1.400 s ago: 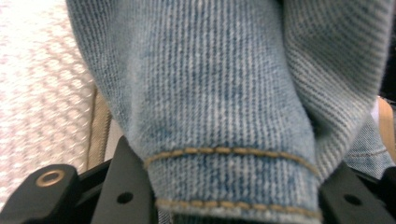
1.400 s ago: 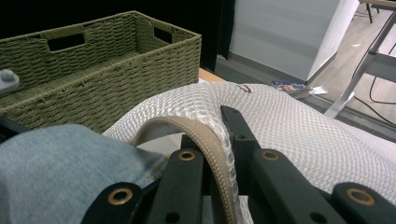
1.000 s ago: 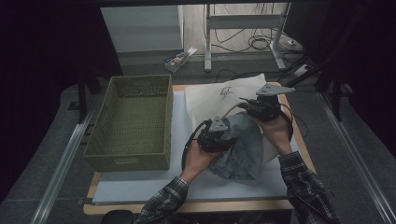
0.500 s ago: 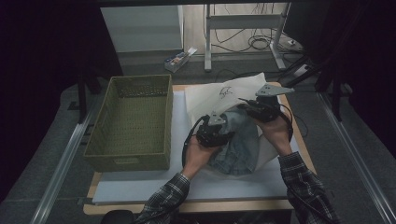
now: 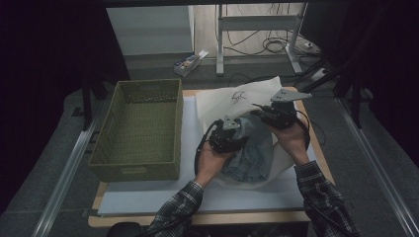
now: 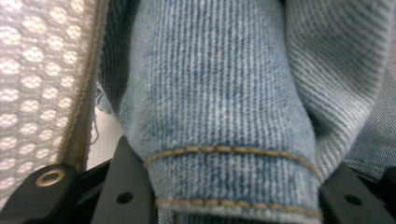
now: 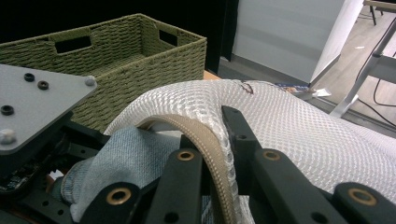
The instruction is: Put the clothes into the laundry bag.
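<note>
A light blue denim garment lies on the table, its far end inside the mouth of a white mesh bag with a small dark print. My left gripper is shut on a stitched hem of the denim garment, whose cloth bulges between the jaws. My right gripper is shut on the bag's tan zipper edge, holding the mesh bag lifted over the denim garment. The left gripper's grey plate sits close beside it.
A green woven basket stands at the table's left, also as the basket in the right gripper view. A white mat covers the wooden table. Behind are a white panel, a metal stand and cables on the floor.
Both grippers have shifted slightly toward the far side, and the denim has gone a bit deeper under the bag's lifted edge.
</note>
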Available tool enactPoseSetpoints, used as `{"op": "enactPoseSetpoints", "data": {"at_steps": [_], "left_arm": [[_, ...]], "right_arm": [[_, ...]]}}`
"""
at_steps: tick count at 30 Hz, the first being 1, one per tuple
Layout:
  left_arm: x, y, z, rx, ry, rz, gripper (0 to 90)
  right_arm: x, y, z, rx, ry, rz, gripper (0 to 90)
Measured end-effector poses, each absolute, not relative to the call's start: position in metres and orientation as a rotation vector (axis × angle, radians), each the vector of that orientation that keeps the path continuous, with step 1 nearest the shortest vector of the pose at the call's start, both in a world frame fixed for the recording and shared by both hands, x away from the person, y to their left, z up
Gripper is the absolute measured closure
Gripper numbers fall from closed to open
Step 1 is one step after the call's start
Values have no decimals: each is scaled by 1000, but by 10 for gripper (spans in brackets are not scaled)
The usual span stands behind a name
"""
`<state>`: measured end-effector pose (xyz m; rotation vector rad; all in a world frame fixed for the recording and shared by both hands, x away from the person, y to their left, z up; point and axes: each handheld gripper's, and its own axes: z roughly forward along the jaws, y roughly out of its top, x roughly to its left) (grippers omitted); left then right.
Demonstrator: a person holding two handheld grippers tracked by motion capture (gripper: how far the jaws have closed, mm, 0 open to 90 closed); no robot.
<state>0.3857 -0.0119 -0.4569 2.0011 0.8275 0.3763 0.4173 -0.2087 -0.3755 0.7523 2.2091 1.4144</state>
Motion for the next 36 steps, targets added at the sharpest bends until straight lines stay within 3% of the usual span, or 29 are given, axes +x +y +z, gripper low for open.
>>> {"op": "enactPoseSetpoints", "data": {"at_steps": [36], "left_arm": [[402, -3, -450, 1877, 978, 411, 584]], "right_arm": [[414, -205, -377, 737, 2224, 1402, 836]]}}
